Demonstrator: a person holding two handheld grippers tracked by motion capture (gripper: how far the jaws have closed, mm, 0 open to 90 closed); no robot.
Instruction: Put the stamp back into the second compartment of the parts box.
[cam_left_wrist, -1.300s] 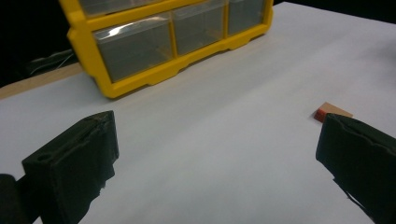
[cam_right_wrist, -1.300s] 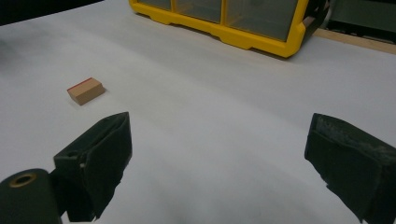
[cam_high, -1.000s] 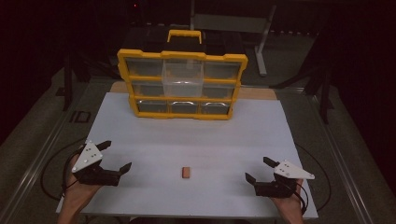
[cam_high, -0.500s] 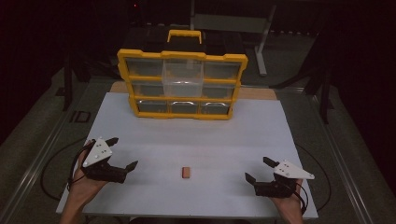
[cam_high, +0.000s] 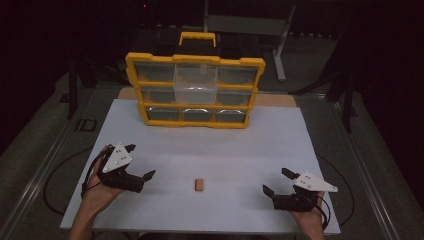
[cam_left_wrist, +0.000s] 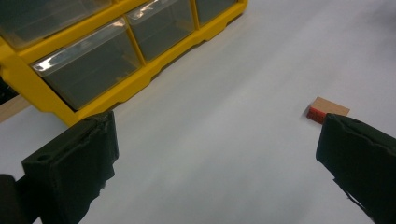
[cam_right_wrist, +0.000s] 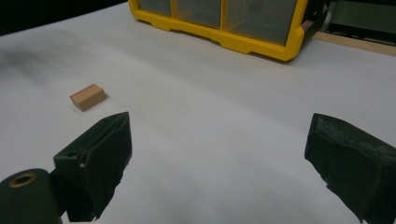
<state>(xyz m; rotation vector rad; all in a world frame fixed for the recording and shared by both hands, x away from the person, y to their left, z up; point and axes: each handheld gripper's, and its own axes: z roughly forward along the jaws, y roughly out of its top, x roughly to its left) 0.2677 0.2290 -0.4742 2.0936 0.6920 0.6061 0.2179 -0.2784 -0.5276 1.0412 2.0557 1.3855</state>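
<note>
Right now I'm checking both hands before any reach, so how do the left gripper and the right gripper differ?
The left gripper sits nearer the small block; the right gripper is farther from it. The left gripper's grey plate tilts up steeply, while the right gripper's plate lies flatter. In the left gripper view the block lies just beyond one jaw; in the right gripper view it lies well ahead. Both are open, empty, above the white table.

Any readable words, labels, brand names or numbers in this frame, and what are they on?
"ID": marked on the floor left of the white table, at.
Yellow organizer case: no legible label or brand.
Small wooden block: no writing visible.
</note>
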